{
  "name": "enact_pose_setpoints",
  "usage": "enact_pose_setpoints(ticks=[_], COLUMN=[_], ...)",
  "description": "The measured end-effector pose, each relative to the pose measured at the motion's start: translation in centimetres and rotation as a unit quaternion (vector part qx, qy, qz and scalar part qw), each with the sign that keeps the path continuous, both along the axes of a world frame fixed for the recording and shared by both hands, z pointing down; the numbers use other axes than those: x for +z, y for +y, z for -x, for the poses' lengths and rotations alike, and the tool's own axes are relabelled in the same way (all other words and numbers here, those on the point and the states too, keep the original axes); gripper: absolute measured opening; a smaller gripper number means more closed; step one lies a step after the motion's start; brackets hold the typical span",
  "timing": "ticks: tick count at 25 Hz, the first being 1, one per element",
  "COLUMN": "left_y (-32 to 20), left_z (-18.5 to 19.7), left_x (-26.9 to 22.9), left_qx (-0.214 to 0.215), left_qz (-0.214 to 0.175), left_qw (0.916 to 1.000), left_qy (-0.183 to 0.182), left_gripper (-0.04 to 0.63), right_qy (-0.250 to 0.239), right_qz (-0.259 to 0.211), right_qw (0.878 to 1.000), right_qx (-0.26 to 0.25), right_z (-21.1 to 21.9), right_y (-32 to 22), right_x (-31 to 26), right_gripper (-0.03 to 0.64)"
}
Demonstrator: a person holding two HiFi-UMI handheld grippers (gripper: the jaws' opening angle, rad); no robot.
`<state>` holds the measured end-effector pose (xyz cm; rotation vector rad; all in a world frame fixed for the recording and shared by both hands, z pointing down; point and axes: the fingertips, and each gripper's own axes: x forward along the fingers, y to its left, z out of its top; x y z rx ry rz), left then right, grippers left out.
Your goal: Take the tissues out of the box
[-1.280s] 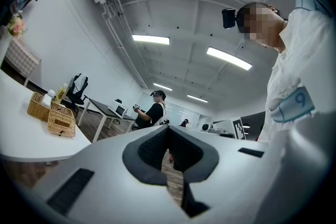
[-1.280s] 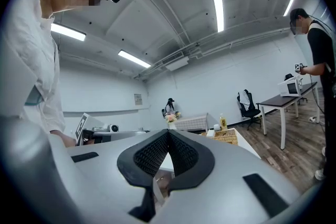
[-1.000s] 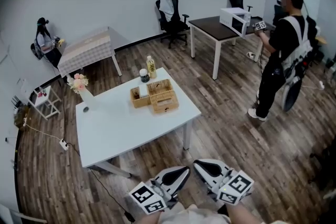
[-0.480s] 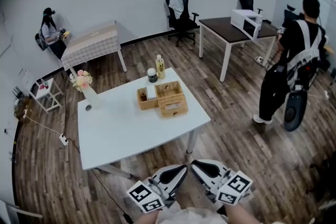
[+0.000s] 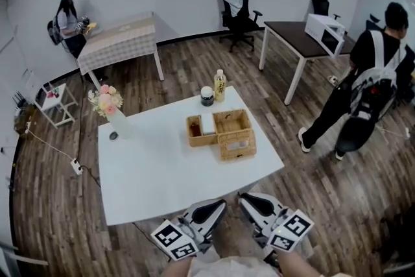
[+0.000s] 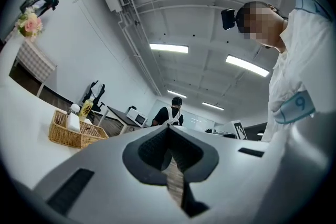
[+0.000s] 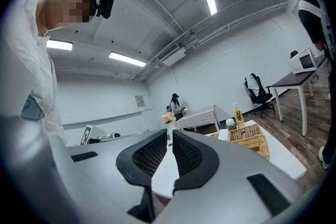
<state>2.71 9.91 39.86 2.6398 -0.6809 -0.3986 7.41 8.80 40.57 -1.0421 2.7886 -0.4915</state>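
A group of wicker baskets (image 5: 227, 133) stands right of the middle of the white table (image 5: 155, 172). The nearest one is a lidded wicker box (image 5: 237, 147). A white pack (image 5: 208, 124) stands upright in the smaller left basket; I cannot tell if it holds tissues. Both grippers are low at the table's near edge, well short of the baskets. My left gripper (image 5: 218, 206) is shut and empty, as the left gripper view shows (image 6: 169, 131). My right gripper (image 5: 247, 201) is shut with nothing between its jaws (image 7: 169, 136).
A yellow-labelled bottle (image 5: 220, 85) and a jar (image 5: 207, 96) stand behind the baskets. A vase of flowers (image 5: 109, 102) stands at the table's left corner. A person in black (image 5: 369, 74) walks at the right near a dark desk (image 5: 295, 36). Another person (image 5: 68, 13) stands beside a checked table (image 5: 123, 39).
The view has drawn nearer to the white table, which now sits lower and further right in the picture. The person in black has stepped away. Both grippers stay shut at the bottom.
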Motion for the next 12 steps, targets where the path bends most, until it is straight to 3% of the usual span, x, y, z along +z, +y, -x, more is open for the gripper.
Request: enact_pose_setpoints(ticks=[4,12], left_y=[-4.4,-12.7], left_z=[2.9,7.5], left_x=[0.1,-2.0], left_qx=[-0.004,0.004], left_qz=[0.008,-0.011], left_qw=[1.0000,0.9999], left_qy=[0.003,0.010], left_gripper=[0.002,0.002], right_qy=[0.008,0.025], right_qz=[0.011,0.000], right_qw=[1.000,1.000], right_qx=[-0.004,-0.008], right_z=[2.8,8.3], right_y=[-4.3,-11.9], right_x=[0.2,-1.3], right_gripper=[0.037,0.037])
